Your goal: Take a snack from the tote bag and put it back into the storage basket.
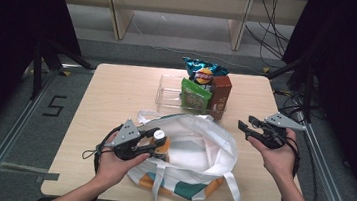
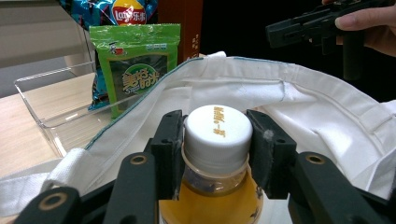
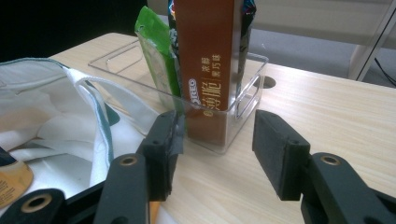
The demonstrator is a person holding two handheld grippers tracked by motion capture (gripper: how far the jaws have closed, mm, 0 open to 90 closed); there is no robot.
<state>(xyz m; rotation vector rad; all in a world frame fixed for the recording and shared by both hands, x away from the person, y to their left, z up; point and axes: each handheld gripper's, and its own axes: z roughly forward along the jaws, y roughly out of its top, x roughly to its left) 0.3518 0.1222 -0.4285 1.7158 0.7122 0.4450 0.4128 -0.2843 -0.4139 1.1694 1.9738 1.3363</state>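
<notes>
Left gripper view shows the left gripper clamped on the bottle's white cap, over the open tote bag. High view shows the right gripper apart, jaws wide, holding nothing, beside the clear bin.

The bottle runs off the bottom edge of the left gripper view, its label mostly out of sight. In the right gripper view the brown box is cut at the top, and the small print beneath its brand name is perhaps too fine to read.
</notes>
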